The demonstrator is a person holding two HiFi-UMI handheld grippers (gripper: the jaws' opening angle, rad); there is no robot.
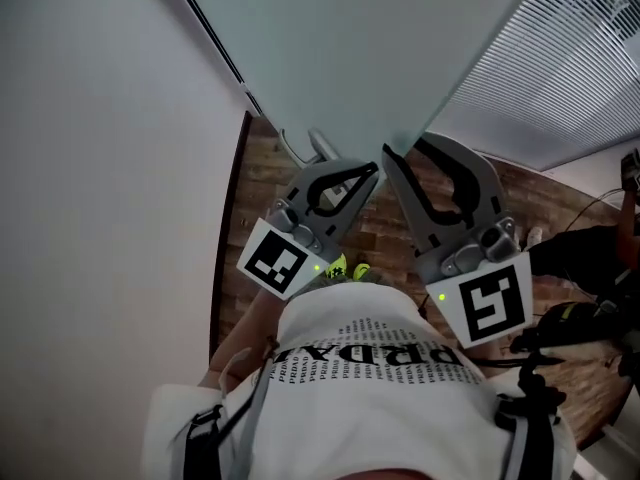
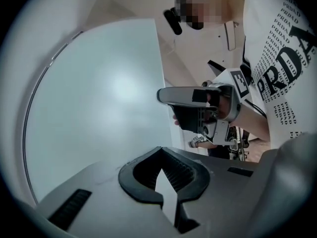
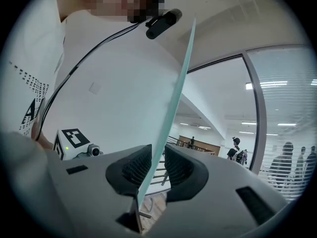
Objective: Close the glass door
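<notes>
The frosted glass door (image 1: 350, 48) hangs in front of me with its free edge pointing at my chest. My right gripper (image 1: 402, 148) straddles that edge, and in the right gripper view the thin green edge of the glass door (image 3: 178, 83) runs between the ribbed pads of the right gripper (image 3: 157, 150), which are shut on it. My left gripper (image 1: 372, 173) sits just left of the edge, shut with nothing in it. In the left gripper view, the left gripper (image 2: 161, 150) faces the glass door (image 2: 99, 108), and the right gripper (image 2: 159, 95) shows at the edge.
A white wall (image 1: 100, 168) runs close along the left. Wooden floor (image 1: 260, 198) lies below, with a silver metal fitting (image 1: 305, 148) near the door's foot. A glass partition with blinds (image 1: 570, 68) stands at the right, above black gear and cables (image 1: 590, 318). Distant people (image 3: 235, 147) stand beyond.
</notes>
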